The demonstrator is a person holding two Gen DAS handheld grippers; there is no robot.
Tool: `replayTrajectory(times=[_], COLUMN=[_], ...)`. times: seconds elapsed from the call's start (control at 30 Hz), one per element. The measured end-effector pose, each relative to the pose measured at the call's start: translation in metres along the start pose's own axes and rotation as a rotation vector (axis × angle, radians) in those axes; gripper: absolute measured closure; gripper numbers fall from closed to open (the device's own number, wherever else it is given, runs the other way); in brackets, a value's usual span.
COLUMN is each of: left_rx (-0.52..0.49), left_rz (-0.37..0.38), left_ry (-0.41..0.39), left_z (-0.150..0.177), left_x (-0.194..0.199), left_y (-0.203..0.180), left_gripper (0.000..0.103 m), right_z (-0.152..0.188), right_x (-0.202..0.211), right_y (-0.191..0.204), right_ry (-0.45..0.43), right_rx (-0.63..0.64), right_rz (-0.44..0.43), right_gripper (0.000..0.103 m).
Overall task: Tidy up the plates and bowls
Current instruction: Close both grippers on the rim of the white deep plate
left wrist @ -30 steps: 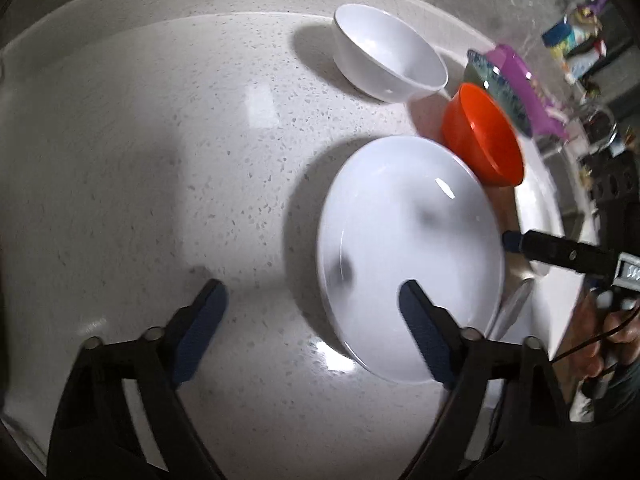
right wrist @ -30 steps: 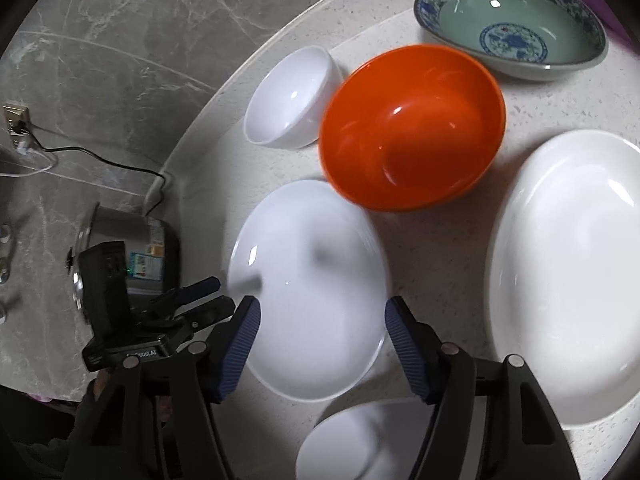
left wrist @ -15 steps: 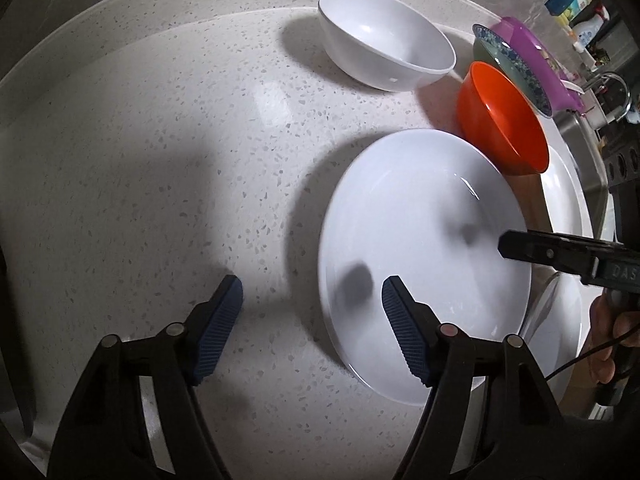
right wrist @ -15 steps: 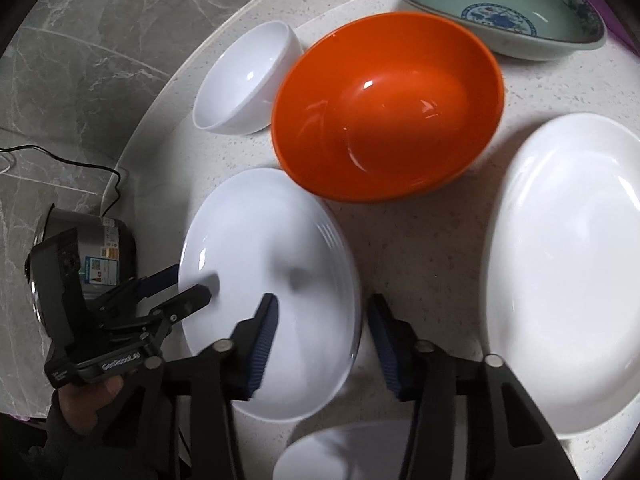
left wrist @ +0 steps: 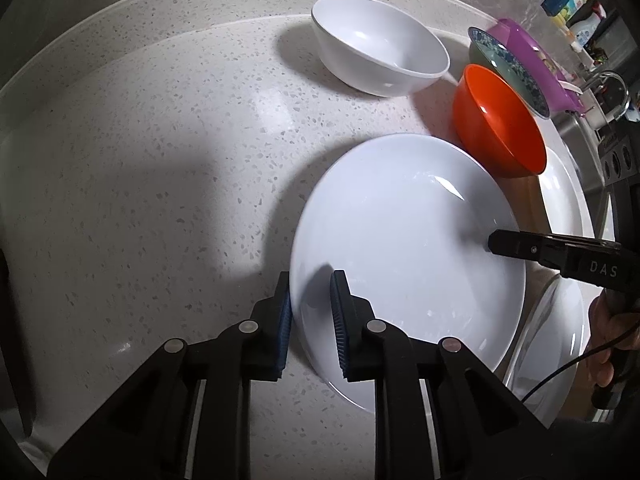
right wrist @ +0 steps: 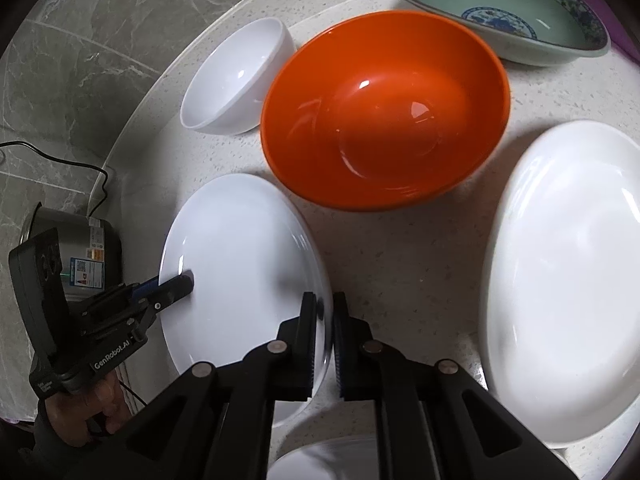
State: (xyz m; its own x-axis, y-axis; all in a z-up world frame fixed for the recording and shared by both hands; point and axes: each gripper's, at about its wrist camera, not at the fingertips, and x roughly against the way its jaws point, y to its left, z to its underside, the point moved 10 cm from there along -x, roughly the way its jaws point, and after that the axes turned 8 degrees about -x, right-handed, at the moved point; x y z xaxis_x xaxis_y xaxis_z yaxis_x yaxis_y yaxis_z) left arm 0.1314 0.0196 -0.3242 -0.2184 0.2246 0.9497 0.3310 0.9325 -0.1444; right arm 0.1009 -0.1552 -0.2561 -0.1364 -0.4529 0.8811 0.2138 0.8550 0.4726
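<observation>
A round white plate (left wrist: 408, 240) (right wrist: 240, 264) lies on the speckled counter. My left gripper (left wrist: 310, 312) is shut on its near rim; it also shows in the right wrist view (right wrist: 176, 286). My right gripper (right wrist: 325, 336) is shut on the opposite rim; it shows in the left wrist view (left wrist: 496, 244). An orange bowl (right wrist: 384, 108) (left wrist: 500, 120) sits just beyond the plate. A white bowl (left wrist: 380, 44) (right wrist: 236, 76) and a blue-patterned green bowl (right wrist: 504, 12) (left wrist: 508, 68) stand farther back.
A large oval white plate (right wrist: 568, 280) lies right of the held plate. Another white dish (right wrist: 328, 460) (left wrist: 548, 344) sits at the near edge. A purple tray (left wrist: 536, 64) lies behind the patterned bowl. A metal pot (right wrist: 72, 248) stands below the counter's curved edge (right wrist: 132, 152).
Both grippers moved in onto the white plate and closed, the left on one rim, the right on the opposite rim. Both were open a second ago.
</observation>
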Motion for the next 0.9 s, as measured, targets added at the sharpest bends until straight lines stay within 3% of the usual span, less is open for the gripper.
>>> replayTrajectory(times=[0.23, 0.53, 0.73, 0.9], left_rx=[0.010, -0.021, -0.081, -0.121], left_rz=[0.020, 0.025, 0.061, 0.109], left_ry=[-0.002, -0.046, -0.076, -0.054], left_z=[0.004, 0.004, 0.016, 0.040], left_x=[0.005, 0.046, 0.079, 0.086], left_y=[-0.003, -0.028, -0.074, -0.122], left_gripper=[0.087, 0.087, 0.087, 0.087], right_z=[0.002, 0.011, 0.035, 0.064], right_x=[0.005, 0.043, 0.086, 0.123], right_y=[-0.001, 0.005, -0.006, -0.029], right_ry=[-0.016, -0.069, -0.115, -0.144], right_rx=[-0.004, -0.005, -0.030, -0.064], right_rz=[0.005, -0.014, -0.017, -0.006], right_gripper=[0.093, 0.093, 0.093, 0.093])
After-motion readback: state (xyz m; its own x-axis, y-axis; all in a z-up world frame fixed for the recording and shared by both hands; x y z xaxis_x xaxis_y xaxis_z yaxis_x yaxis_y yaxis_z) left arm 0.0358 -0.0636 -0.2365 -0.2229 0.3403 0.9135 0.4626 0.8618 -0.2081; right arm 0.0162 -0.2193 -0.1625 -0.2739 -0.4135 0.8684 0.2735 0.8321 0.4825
